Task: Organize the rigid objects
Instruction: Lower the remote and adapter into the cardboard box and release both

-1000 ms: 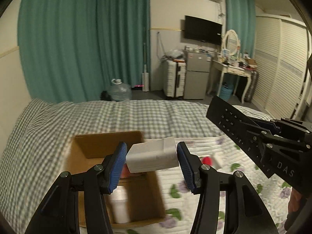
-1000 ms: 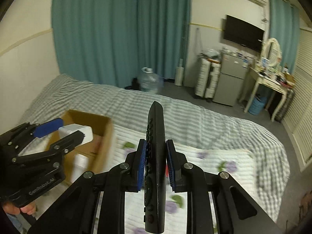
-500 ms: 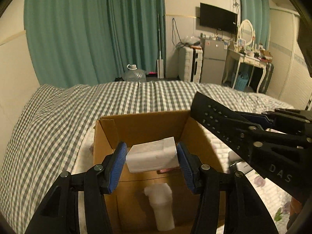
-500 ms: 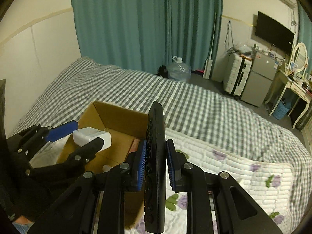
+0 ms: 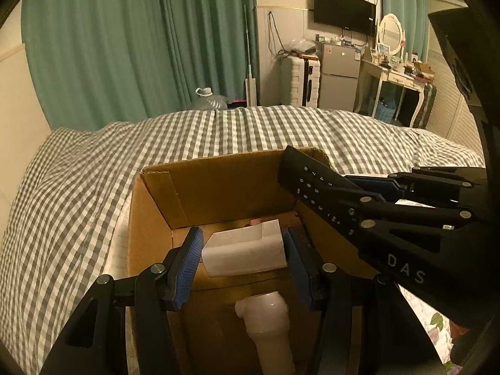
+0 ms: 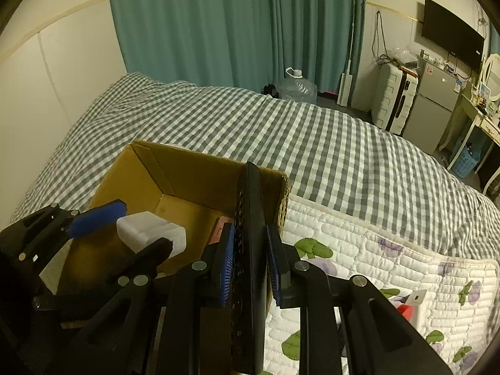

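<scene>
My left gripper [image 5: 242, 262] is shut on a white rectangular block [image 5: 245, 254] and holds it above the open cardboard box [image 5: 218, 184] on the bed. The block also shows in the right wrist view [image 6: 150, 231]. My right gripper [image 6: 250, 256] is shut on a black remote control [image 6: 251, 250], held edge-up over the box's right wall [image 6: 281, 206]. In the left wrist view the remote [image 5: 312, 187] reaches in from the right over the box. A white bottle [image 5: 265, 322] lies inside the box.
The box stands on a grey checked bedspread [image 6: 312, 143]. A white floral quilt [image 6: 390, 259] lies to its right with a red and white item [image 6: 409, 303] on it. A pink item [image 6: 220, 229] lies in the box. Curtains, suitcase, fridge and dresser stand beyond the bed.
Both grippers have moved left and forward over the box, each still holding its object. The box now fills the lower views and the block hangs lower inside its opening.
</scene>
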{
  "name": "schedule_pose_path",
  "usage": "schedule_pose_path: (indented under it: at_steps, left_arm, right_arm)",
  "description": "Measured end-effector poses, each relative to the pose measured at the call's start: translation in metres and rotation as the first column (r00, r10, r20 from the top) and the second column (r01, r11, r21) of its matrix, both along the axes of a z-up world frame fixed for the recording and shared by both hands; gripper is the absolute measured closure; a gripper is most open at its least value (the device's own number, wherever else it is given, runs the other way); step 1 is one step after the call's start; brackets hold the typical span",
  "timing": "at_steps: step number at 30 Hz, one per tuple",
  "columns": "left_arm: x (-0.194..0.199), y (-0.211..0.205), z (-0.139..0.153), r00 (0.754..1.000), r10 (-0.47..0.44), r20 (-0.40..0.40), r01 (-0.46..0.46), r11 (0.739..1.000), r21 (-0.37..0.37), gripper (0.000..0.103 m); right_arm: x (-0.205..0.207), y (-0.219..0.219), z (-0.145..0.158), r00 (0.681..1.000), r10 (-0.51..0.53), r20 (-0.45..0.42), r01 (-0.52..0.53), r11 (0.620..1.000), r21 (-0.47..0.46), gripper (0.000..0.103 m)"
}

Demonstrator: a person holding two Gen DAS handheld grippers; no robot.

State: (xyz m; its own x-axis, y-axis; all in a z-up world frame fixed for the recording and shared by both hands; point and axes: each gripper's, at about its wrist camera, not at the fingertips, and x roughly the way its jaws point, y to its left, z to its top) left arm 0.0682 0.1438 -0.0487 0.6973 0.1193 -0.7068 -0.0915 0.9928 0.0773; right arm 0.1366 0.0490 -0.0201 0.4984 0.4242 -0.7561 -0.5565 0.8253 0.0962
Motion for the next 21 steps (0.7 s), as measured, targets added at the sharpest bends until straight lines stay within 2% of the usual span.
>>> schedule_pose_path:
  at_steps: [5, 9, 10, 12, 13, 15, 17, 21]
  left_arm:
    - [0.001, 0.002, -0.003, 1.000, 0.014, -0.012, -0.014, 1.000, 0.002, 0.049]
    - [-0.004, 0.004, 0.000, 1.000, 0.017, 0.001, -0.017, 1.000, -0.018, 0.047]
    - [-0.006, 0.004, 0.003, 1.000, 0.017, 0.009, -0.017, 1.000, -0.016, 0.046]
    - [-0.011, 0.000, 0.012, 0.999, 0.018, 0.029, -0.018, 1.000, -0.010, 0.043]
    - [-0.013, -0.002, 0.016, 0.999, 0.021, 0.035, -0.020, 1.000, -0.007, 0.039]
    - [-0.018, -0.008, 0.026, 0.998, 0.028, 0.048, -0.029, 1.000, 0.005, 0.039]
    - [-0.022, -0.013, 0.033, 0.998, 0.026, 0.062, -0.026, 1.000, 0.000, 0.039]
    - [-0.028, -0.037, 0.050, 0.997, 0.008, 0.081, -0.009, 1.000, 0.007, 0.035]
  right_arm:
    - [0.001, 0.003, -0.005, 1.000, 0.003, -0.013, -0.002, 1.000, 0.024, 0.083]
    - [-0.003, -0.001, 0.010, 1.000, -0.006, 0.017, 0.004, 0.998, 0.069, 0.080]
    - [-0.005, -0.003, 0.015, 0.999, -0.012, 0.029, 0.010, 0.998, 0.062, 0.066]
    - [-0.007, -0.009, 0.023, 0.998, -0.032, 0.054, 0.029, 0.998, 0.054, 0.046]
    - [-0.008, -0.014, 0.027, 0.997, -0.041, 0.066, 0.037, 0.998, 0.059, 0.045]
    - [-0.010, -0.029, 0.037, 0.994, -0.064, 0.083, 0.059, 0.996, 0.061, 0.042]
    - [-0.011, -0.046, 0.048, 0.989, -0.100, 0.104, 0.095, 0.994, 0.058, 0.026]
    - [-0.019, -0.091, 0.074, 0.970, -0.179, 0.163, 0.171, 0.983, 0.067, 0.016]
